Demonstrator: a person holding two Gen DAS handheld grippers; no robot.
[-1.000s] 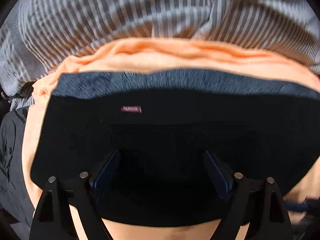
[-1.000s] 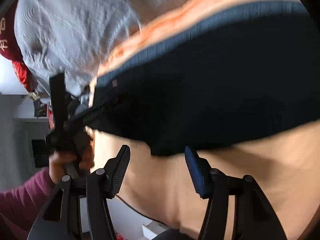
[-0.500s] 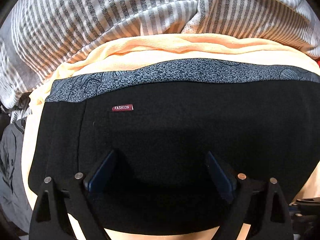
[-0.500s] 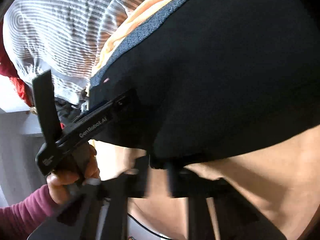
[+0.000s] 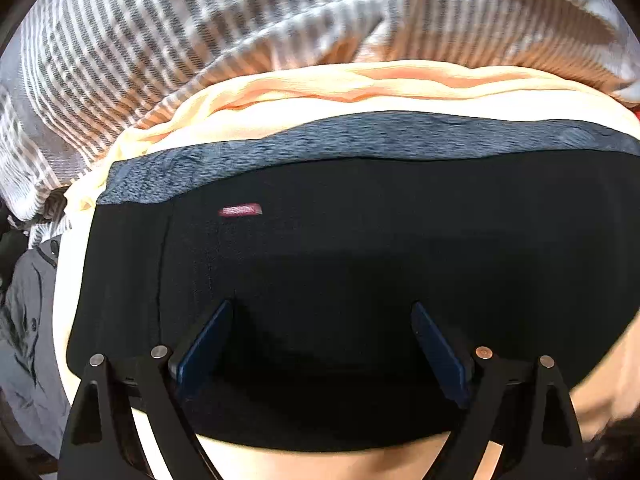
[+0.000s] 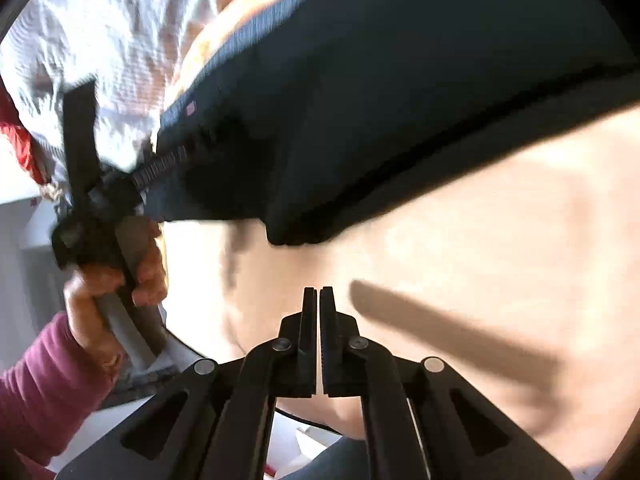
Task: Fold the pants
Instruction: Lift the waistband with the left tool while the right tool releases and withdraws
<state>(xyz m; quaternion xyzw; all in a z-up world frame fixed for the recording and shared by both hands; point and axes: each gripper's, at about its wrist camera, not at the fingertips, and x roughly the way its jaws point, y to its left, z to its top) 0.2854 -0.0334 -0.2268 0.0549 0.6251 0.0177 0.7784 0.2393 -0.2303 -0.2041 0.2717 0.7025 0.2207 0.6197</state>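
Note:
The black pants [image 5: 340,248] lie folded on a peach sheet [image 5: 360,92], with a grey-blue waistband [image 5: 360,136] at the far edge and a small red label [image 5: 240,210]. My left gripper [image 5: 322,320] is open, its blue pads [image 5: 200,344] resting over the near part of the pants. In the right wrist view the pants [image 6: 380,100] lie ahead and my right gripper [image 6: 319,300] is shut and empty over the peach sheet [image 6: 480,260], a little short of the pants' near corner. The left gripper [image 6: 120,184] shows there at the pants' left edge, held by a hand.
A grey-and-white striped blanket [image 5: 200,32] is bunched beyond the sheet. A grey garment [image 5: 28,320] lies at the left. Something red [image 6: 20,144] and white furniture show at the far left in the right wrist view.
My right gripper has closed from open and pulled back off the pants' near corner. The left gripper stays open over the pants with only slight shifting.

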